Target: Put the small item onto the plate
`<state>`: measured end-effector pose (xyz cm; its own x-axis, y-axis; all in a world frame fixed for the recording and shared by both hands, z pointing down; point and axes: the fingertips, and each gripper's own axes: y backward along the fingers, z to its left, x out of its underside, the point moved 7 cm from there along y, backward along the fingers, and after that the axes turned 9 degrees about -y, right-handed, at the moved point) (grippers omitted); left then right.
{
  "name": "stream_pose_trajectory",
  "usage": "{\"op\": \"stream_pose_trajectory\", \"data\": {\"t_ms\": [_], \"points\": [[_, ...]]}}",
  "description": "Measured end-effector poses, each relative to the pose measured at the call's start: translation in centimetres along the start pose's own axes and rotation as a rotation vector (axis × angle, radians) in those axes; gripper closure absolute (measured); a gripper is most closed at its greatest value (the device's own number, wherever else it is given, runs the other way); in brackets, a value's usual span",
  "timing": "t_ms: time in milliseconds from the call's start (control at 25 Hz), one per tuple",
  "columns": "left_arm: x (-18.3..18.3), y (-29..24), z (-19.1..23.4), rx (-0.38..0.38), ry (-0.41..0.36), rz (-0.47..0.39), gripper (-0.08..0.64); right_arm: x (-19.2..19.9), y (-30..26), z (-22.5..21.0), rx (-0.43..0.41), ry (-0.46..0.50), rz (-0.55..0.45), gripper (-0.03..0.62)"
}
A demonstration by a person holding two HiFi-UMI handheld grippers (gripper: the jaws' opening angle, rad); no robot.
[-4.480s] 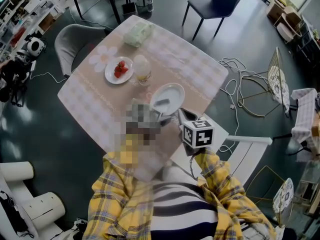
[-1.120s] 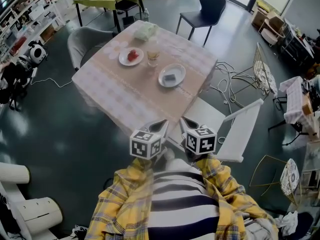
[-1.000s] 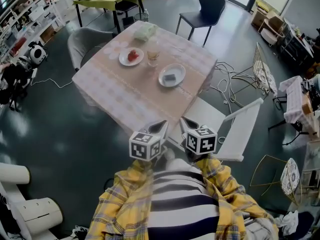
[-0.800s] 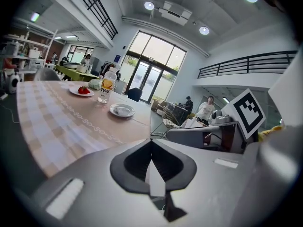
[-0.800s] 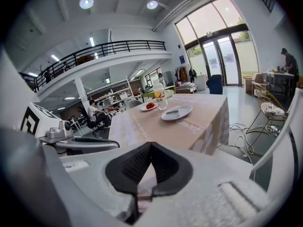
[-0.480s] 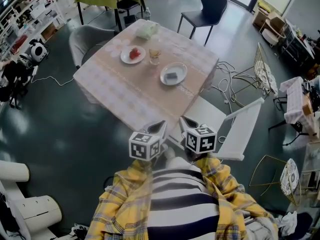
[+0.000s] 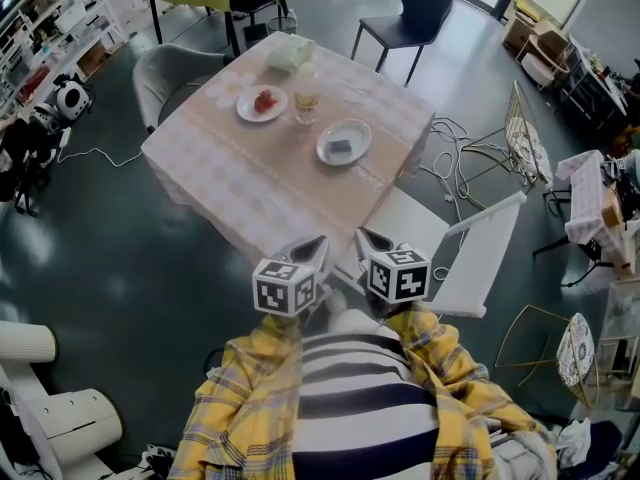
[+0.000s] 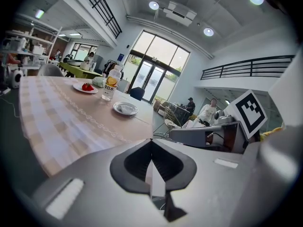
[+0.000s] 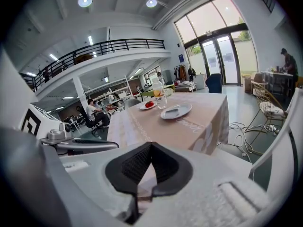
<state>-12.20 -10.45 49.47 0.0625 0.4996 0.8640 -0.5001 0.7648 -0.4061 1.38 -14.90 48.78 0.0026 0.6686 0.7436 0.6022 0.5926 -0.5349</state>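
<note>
A small grey item (image 7: 344,147) lies on a white plate (image 7: 329,151) near the right side of the table (image 7: 230,183). The plate (image 8: 125,109) also shows in the left gripper view, and in the right gripper view the plate (image 9: 188,109) holds the item (image 9: 172,111). Both grippers hang close to my chest, well back from the table. My left gripper (image 7: 317,244) is shut and empty, its jaws meeting at the tip (image 8: 152,142). My right gripper (image 7: 363,237) is likewise shut with nothing in it (image 9: 150,146).
A plate of strawberries (image 7: 262,102), a drink bottle (image 7: 305,99) and a pale green bag (image 7: 290,56) sit further back on the table. A white chair (image 7: 455,258) stands between me and the table's right corner. Cables (image 7: 470,163) lie on the floor at the right.
Some seconds ago the grippers were over the white plate at the table; now I stand well back with both held at my chest. In the last second only the view shifted slightly.
</note>
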Motion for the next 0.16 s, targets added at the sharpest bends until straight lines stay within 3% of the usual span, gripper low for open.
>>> {"op": "stream_pose_trajectory", "data": {"t_ms": [160], "points": [[-0.6,-0.32,0.15,-0.007,0.005,-0.005,0.557,-0.63,-0.11,-0.04,-0.004,0.007,-0.003,0.592]]}}
